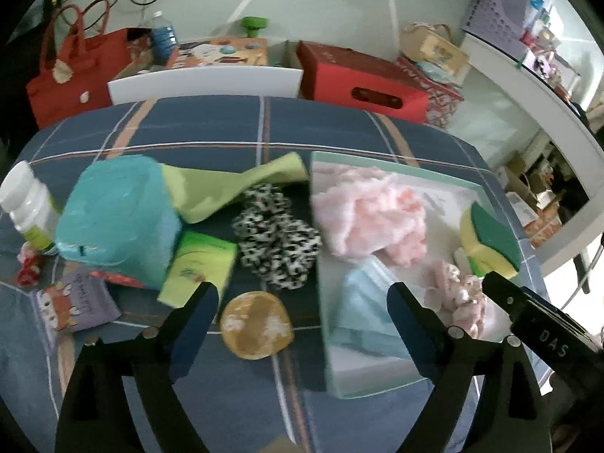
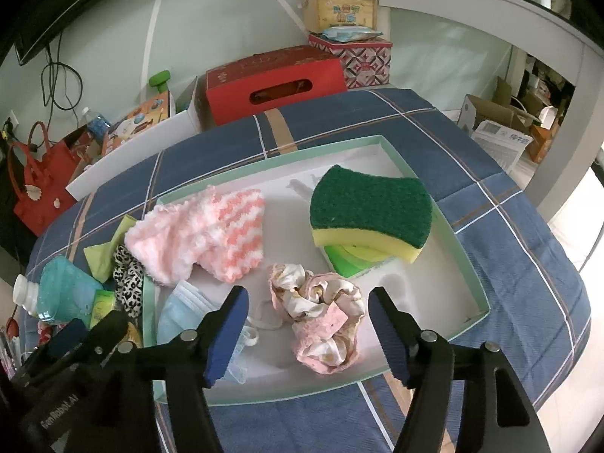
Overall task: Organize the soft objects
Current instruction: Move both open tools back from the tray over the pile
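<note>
A mint-rimmed white tray (image 2: pixel 468 264) holds a pink fluffy cloth (image 2: pixel 204 238), a green-and-yellow sponge (image 2: pixel 370 207), a blue face mask (image 2: pixel 181 313) and a pink scrunchie (image 2: pixel 321 324). My right gripper (image 2: pixel 308 294) hangs open just above that scrunchie, its pads clear of it. My left gripper (image 1: pixel 302 290) is open over the tray's left rim (image 1: pixel 321 226), with nothing between its fingers. Left of the tray on the cloth lie a leopard-print scrunchie (image 1: pixel 275 238), a round yellow pad (image 1: pixel 256 324) and a lime cloth (image 1: pixel 226 188).
A teal soft pack (image 1: pixel 117 219), a green packet (image 1: pixel 200 264), a white bottle (image 1: pixel 26 204) and small wrapped items crowd the table's left side. A red box (image 1: pixel 358 83) and a red bag (image 1: pixel 75 75) stand beyond the far edge. A white shelf runs along the right.
</note>
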Demonstrator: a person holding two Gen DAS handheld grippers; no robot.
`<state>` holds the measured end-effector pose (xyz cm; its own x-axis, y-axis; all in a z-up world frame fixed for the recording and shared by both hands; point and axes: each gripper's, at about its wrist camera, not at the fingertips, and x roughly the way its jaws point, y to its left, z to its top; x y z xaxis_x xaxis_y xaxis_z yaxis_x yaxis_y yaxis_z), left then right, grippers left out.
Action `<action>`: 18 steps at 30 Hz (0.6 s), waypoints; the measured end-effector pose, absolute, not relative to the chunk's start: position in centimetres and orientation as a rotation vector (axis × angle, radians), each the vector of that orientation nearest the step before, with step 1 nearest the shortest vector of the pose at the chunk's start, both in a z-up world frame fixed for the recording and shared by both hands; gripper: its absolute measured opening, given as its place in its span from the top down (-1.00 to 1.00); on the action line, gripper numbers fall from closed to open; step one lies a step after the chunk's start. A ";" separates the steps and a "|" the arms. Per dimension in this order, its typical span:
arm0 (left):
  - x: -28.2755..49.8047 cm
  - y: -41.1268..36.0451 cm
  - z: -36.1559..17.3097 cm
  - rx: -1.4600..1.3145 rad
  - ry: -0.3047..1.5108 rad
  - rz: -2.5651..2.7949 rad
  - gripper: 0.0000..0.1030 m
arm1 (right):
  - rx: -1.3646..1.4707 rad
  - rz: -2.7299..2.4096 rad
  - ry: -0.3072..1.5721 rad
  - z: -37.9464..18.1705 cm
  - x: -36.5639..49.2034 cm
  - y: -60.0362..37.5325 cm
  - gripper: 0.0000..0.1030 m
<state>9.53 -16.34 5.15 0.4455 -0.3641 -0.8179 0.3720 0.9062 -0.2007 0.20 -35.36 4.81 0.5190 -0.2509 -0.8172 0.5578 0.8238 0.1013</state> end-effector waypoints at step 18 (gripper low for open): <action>11.7 -5.0 7.0 -0.093 0.913 -0.148 -0.98 | 0.309 -0.375 0.774 6.3 2.1 -30.8 -1.00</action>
